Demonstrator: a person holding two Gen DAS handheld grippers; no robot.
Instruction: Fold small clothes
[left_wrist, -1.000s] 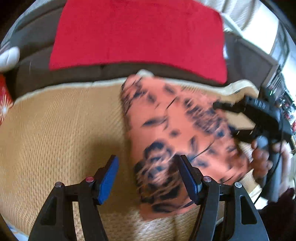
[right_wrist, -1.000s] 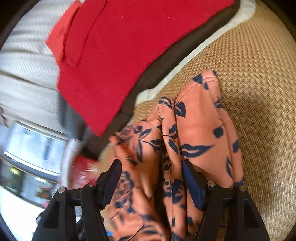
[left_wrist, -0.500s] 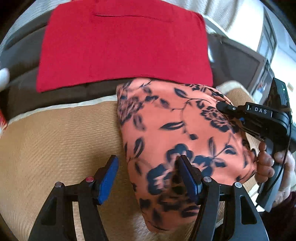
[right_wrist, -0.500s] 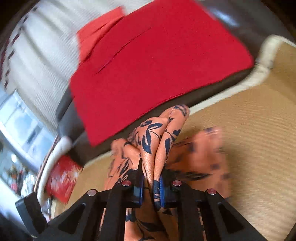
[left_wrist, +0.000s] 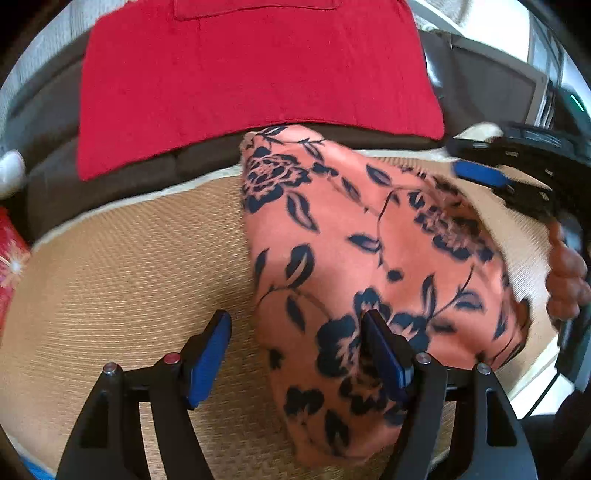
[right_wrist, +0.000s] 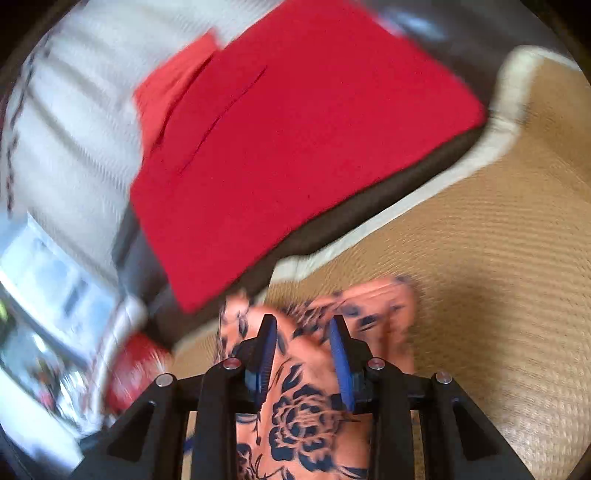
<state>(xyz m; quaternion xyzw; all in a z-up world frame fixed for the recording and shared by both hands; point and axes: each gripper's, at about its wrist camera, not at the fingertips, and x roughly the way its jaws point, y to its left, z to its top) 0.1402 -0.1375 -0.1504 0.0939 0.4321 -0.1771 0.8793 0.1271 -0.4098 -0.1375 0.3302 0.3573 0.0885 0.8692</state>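
Note:
A small salmon-pink garment with a dark blue flower print (left_wrist: 351, 251) lies folded on a woven tan mat (left_wrist: 129, 266). My left gripper (left_wrist: 295, 354) is open just above it; its right finger hangs over the garment's near left edge, its left finger over the mat. My right gripper (right_wrist: 303, 354) is open with the garment (right_wrist: 306, 417) lying below and between its blue pads. In the left wrist view the right gripper (left_wrist: 517, 170) hovers over the garment's far right side, with the hand holding it below.
A red cloth (left_wrist: 251, 70) lies flat on a dark cushion (left_wrist: 110, 173) just beyond the mat's pale far edge. A red patterned item (left_wrist: 9, 254) sits at the mat's left side. Windows and furniture lie to the right.
My right gripper, shut on a raised fold of the garment half a second ago, has opened and let it drop flat. My left gripper stayed open beside the garment.

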